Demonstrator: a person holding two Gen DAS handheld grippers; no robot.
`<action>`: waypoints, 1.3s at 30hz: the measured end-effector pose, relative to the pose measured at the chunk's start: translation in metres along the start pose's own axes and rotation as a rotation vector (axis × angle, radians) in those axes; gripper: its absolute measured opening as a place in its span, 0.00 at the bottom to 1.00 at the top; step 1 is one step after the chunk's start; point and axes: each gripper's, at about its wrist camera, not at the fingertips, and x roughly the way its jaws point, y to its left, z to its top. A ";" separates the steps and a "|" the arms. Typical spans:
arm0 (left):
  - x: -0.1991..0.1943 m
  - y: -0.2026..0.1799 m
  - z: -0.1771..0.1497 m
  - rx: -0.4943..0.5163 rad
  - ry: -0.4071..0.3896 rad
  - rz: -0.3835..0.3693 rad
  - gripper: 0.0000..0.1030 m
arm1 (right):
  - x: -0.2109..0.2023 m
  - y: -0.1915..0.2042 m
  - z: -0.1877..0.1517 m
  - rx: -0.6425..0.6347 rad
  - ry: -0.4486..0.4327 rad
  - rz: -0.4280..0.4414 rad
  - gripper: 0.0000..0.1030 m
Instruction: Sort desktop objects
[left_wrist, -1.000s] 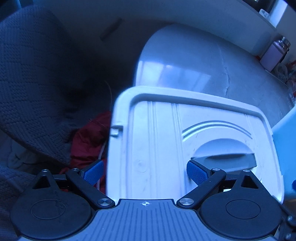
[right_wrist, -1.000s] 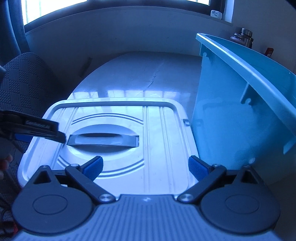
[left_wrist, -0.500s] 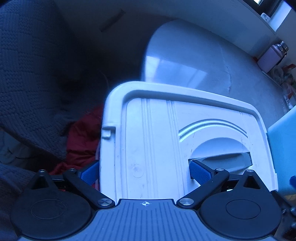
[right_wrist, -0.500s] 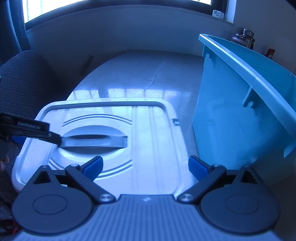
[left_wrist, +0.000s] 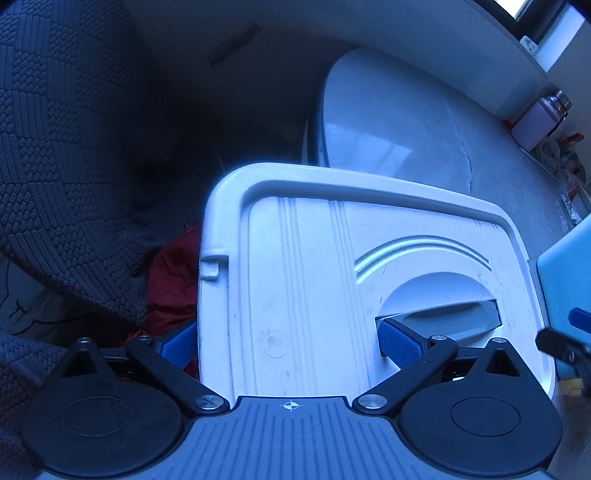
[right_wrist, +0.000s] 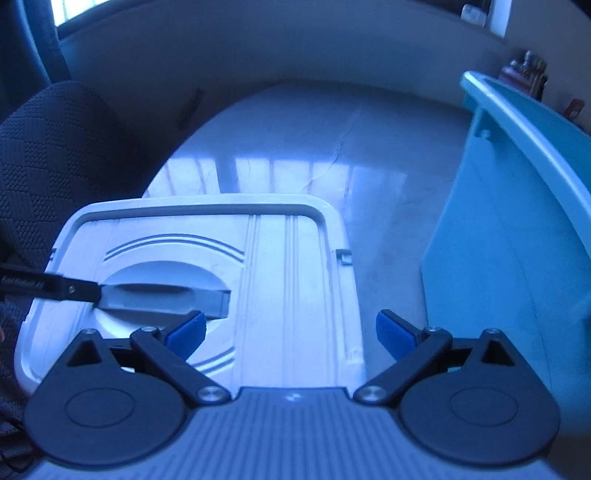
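White lid (left_wrist: 314, 280) lies flat at the near edge of the pale surface (right_wrist: 314, 155), its left side overhanging toward the dark chair (left_wrist: 62, 140). Left gripper (left_wrist: 288, 341) fingers spread wide, straddling the lid's left half: right pad at the end of the grey handle (left_wrist: 447, 317), left pad off the lid's outer edge. Right gripper (right_wrist: 290, 330) fingers released, above the lid's right edge. Blue bin (right_wrist: 517, 221) stands just right of the lid.
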 end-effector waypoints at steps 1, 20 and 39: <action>-0.001 0.002 0.001 0.002 -0.006 -0.002 0.99 | 0.004 0.001 0.005 -0.001 0.015 0.011 0.96; 0.026 0.034 0.004 0.015 -0.046 -0.089 1.00 | 0.068 -0.008 0.038 0.103 0.315 0.153 0.96; 0.042 0.052 -0.001 -0.112 -0.094 -0.121 1.00 | 0.063 -0.007 0.033 0.136 0.301 0.275 0.92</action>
